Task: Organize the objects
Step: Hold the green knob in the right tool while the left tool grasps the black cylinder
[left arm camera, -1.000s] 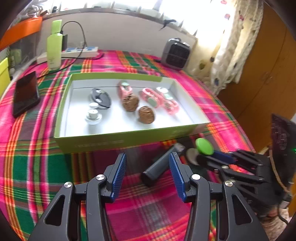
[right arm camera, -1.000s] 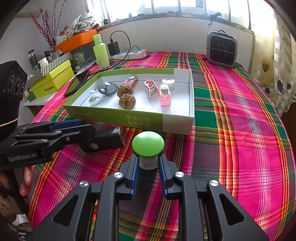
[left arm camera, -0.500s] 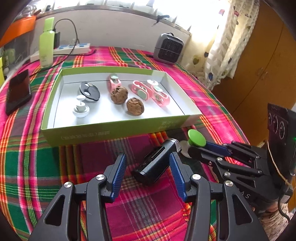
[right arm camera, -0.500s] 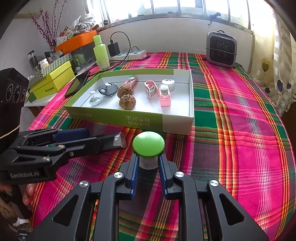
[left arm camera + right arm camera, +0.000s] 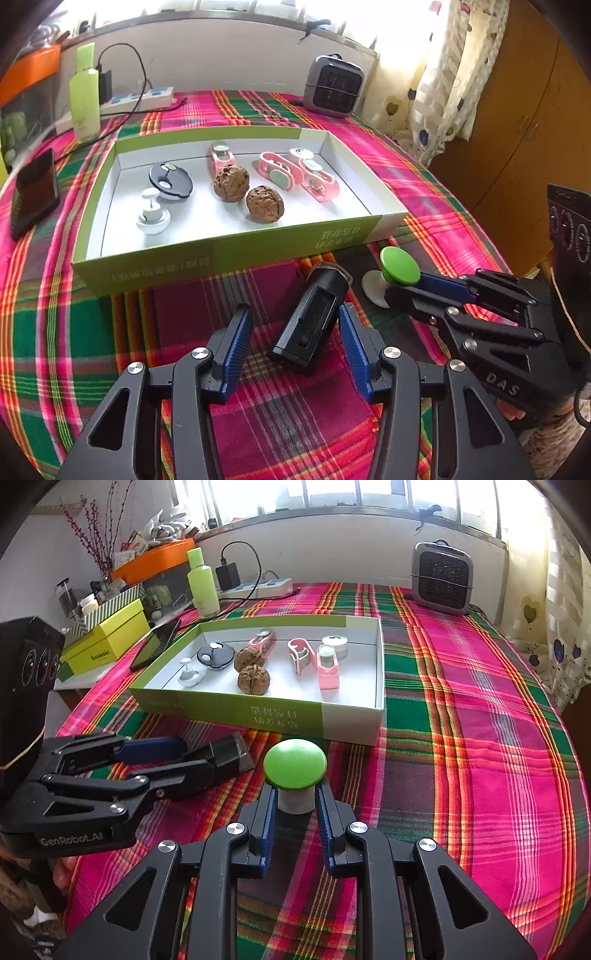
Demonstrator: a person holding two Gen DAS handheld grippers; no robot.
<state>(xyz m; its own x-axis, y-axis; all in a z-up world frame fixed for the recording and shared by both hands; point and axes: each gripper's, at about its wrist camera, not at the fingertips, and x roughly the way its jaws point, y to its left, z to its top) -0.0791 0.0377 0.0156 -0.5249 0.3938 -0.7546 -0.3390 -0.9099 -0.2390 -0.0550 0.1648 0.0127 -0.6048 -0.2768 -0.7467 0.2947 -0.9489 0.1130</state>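
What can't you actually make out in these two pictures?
- Printed text on the green box: upside down, too small, both views.
- White base of the green-capped stopper: right wrist view, covered by its cap.
- Black device: right wrist view, mostly hidden by the left hand-held gripper.

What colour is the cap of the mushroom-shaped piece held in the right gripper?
Bright green cap on a white stem, clearest in the right wrist view.

Left gripper (image 5: 295, 343) pitched down toward the table, its 2 blue pads (image 5: 236, 343) parted with a gap on the left side of what lies between them; right gripper (image 5: 295, 812) likewise pitched down, jaws clamped narrow.
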